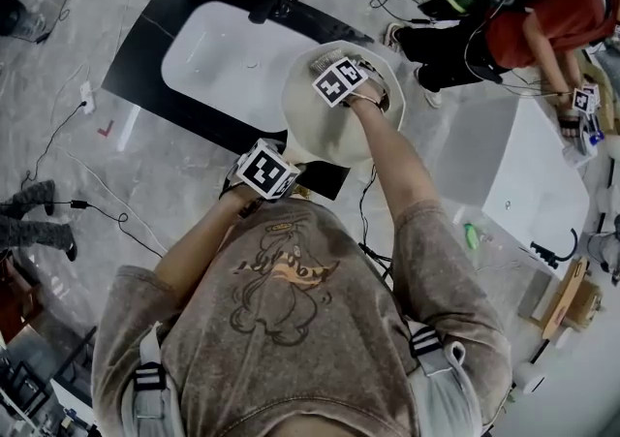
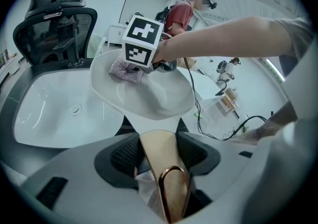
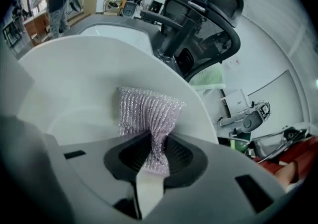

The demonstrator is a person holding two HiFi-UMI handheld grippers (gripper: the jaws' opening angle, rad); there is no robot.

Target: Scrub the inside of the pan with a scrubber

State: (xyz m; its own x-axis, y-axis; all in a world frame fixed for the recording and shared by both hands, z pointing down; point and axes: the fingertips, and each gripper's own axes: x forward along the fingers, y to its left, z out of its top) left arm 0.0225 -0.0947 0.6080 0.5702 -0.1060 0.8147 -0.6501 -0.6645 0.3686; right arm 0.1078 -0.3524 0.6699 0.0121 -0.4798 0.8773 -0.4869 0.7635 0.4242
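Note:
A cream pan is held up over the white sink. Its tan handle with a copper hanging loop runs back between the jaws of my left gripper, which is shut on it. My right gripper is inside the pan, shut on a sparkly pink scrubber. The scrubber's free end is pressed flat against the pan's inner wall near the far rim.
A white sink basin set in a dark counter lies under the pan. A black office chair stands behind it. A person in a red shirt works at a white table to the right. Cables run across the floor.

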